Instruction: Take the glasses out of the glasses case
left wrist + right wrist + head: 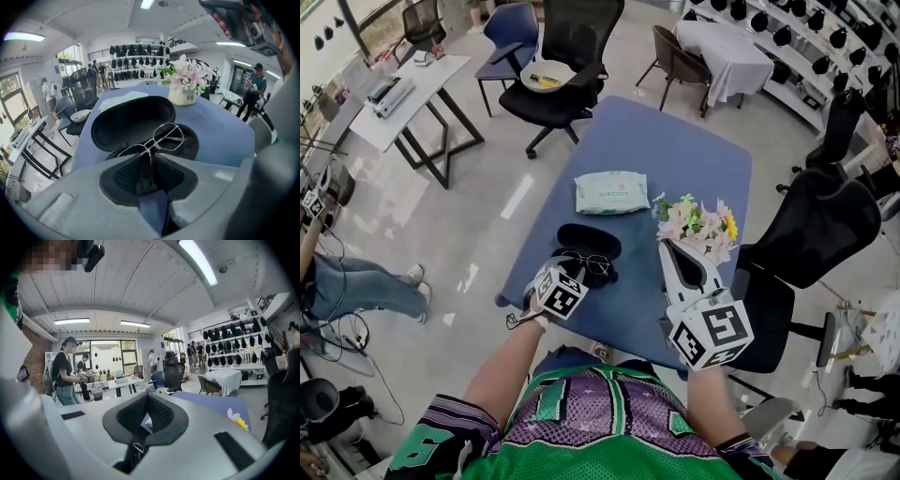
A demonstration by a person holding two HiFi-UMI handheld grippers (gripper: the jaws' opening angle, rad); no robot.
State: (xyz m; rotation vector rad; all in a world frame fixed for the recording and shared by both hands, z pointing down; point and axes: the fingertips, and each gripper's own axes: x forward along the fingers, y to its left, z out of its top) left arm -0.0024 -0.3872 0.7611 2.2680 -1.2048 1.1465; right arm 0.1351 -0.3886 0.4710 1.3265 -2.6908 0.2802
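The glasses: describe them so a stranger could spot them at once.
On the blue table, find the open black glasses case near its front edge, left of the flowers. The glasses lie across it: thin silver wire rims, bright against the black.

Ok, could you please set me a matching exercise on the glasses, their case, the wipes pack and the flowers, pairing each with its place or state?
1 glasses
2 glasses case
3 wipes pack
4 flowers

a lying open on the table
b pinched in the left claw
c in a white pot
d flat beyond the glasses case

Pairs: 1-b, 2-a, 3-d, 4-c
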